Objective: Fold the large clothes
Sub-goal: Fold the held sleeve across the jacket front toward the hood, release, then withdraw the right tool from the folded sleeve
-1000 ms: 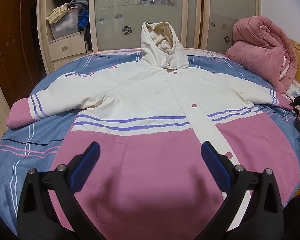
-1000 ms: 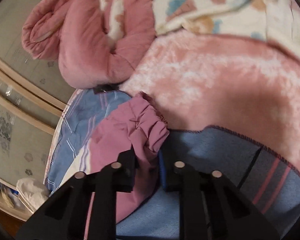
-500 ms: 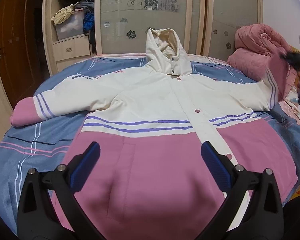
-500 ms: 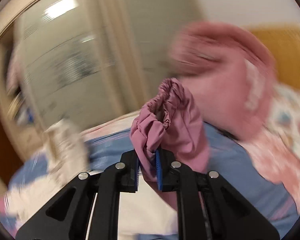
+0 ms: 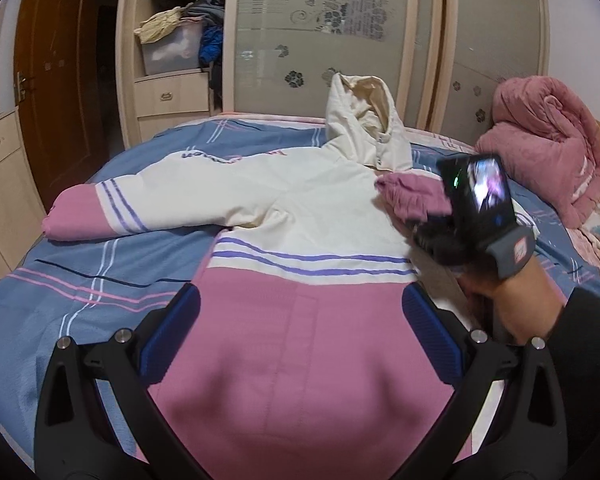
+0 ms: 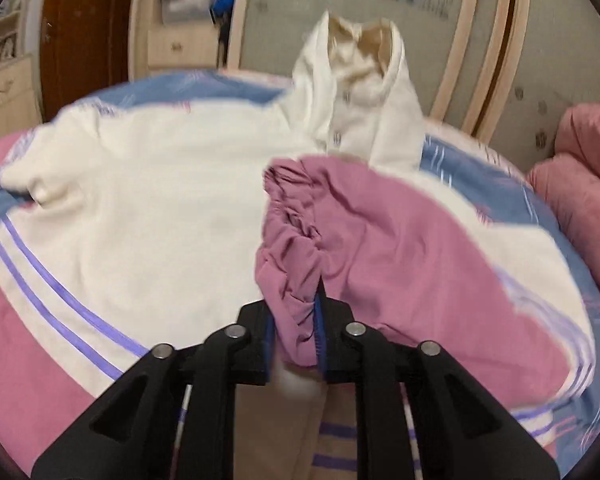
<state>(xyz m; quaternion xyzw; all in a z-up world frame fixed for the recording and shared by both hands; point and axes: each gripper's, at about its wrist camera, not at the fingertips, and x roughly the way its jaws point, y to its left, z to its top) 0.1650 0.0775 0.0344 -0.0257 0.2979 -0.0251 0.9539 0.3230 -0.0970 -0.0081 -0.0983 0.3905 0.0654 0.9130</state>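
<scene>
A cream and pink hooded jacket [image 5: 300,208] lies front up on the bed, hood [image 5: 359,128] at the far end. Its left sleeve [image 5: 140,204] stretches out to the left. My left gripper [image 5: 300,300] hovers open over the pink lower half, holding nothing. My right gripper [image 6: 294,312] has the right sleeve's gathered pink cuff [image 6: 300,248] between its blue pads, laid across the cream chest below the hood. Its jaws are opening, with the cloth still filling the gap. The left wrist view shows the same cuff [image 5: 411,196] and a person's hand [image 5: 511,308] behind it.
The bed has a blue striped sheet [image 5: 80,280]. A rolled pink quilt [image 5: 547,136] sits at the right end. Behind the bed stand a wardrobe with frosted sliding doors [image 5: 319,40], open shelves of clothes [image 5: 180,20] and a wooden door [image 5: 60,60].
My right gripper swung the sleeve cuff from the bed's right side, up and over onto the jacket's chest, rolling as it went. The left gripper shifted slightly and stayed open.
</scene>
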